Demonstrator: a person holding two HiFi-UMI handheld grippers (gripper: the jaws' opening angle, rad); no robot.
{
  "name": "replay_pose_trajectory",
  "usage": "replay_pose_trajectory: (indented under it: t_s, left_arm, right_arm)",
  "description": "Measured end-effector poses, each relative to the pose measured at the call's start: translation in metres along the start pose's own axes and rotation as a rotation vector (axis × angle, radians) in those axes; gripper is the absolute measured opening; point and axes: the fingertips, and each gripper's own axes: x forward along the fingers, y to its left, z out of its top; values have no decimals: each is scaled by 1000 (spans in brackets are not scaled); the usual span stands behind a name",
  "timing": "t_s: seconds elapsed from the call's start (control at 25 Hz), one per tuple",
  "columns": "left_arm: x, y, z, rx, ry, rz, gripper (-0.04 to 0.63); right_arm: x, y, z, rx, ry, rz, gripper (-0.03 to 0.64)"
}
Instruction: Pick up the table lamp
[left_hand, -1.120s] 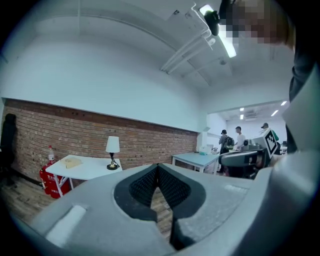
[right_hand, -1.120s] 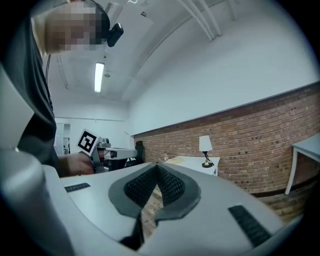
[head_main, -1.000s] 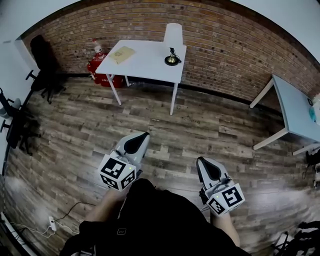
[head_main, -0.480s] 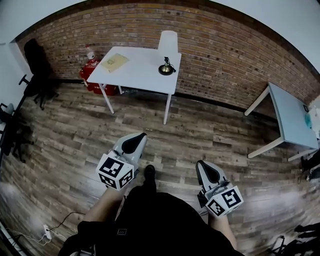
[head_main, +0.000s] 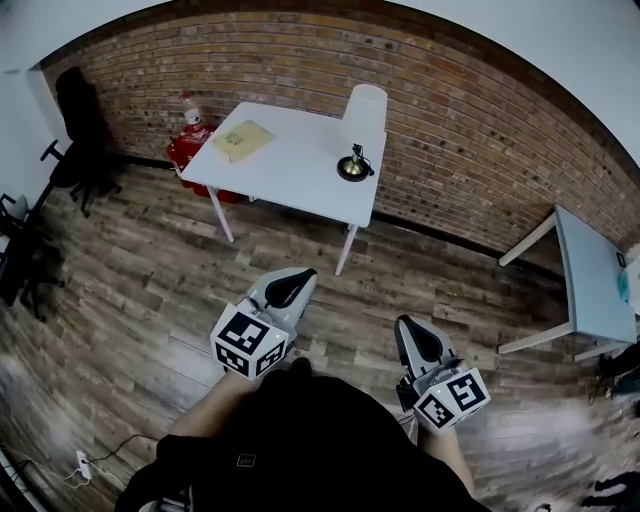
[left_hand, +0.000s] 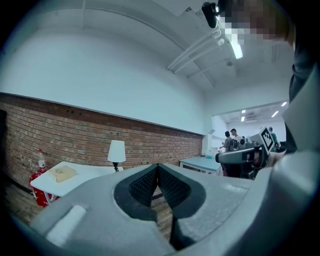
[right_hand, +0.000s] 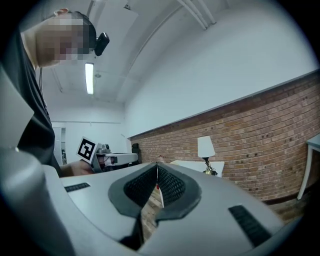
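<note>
1. Head view: table lamp (head_main: 362, 128) upright near worktop's (head_main: 285, 160) far right corner.
2. Left gripper (head_main: 298, 275): jaws together, empty, well apart from lamp.
3. Right gripper (head_main: 405, 323): jaws together, empty, likewise short of worktop.

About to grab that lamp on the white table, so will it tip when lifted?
The lamp may tip if pushed high: wide shade, thin stem, small round base. The shade probably dents easily; the stem looks stiffer.

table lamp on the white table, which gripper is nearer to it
Left. In the head view the left gripper is held further forward, below-left of the table lamp; the right gripper sits further back, below-right. Neither reaches it.
</note>
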Motion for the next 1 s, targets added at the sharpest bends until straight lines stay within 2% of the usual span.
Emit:
replay_pose_trajectory:
  t_s: [0.4, 0.6, 0.76, 1.0]
  left_arm:
    - [37, 93, 9, -14, 10, 12, 8]
    - [62, 117, 11, -13, 40, -6, 8]
    - [90, 131, 14, -5, 67, -16, 8]
    - [145, 159, 11, -20, 108, 7, 8]
  right_arm:
    - [115, -30, 18, -16, 16, 53, 14]
    - [141, -58, 31, -44, 32, 41, 14]
    - [158, -85, 28, -24, 50, 43, 14]
    - [203, -141, 29, -1, 46, 85, 14]
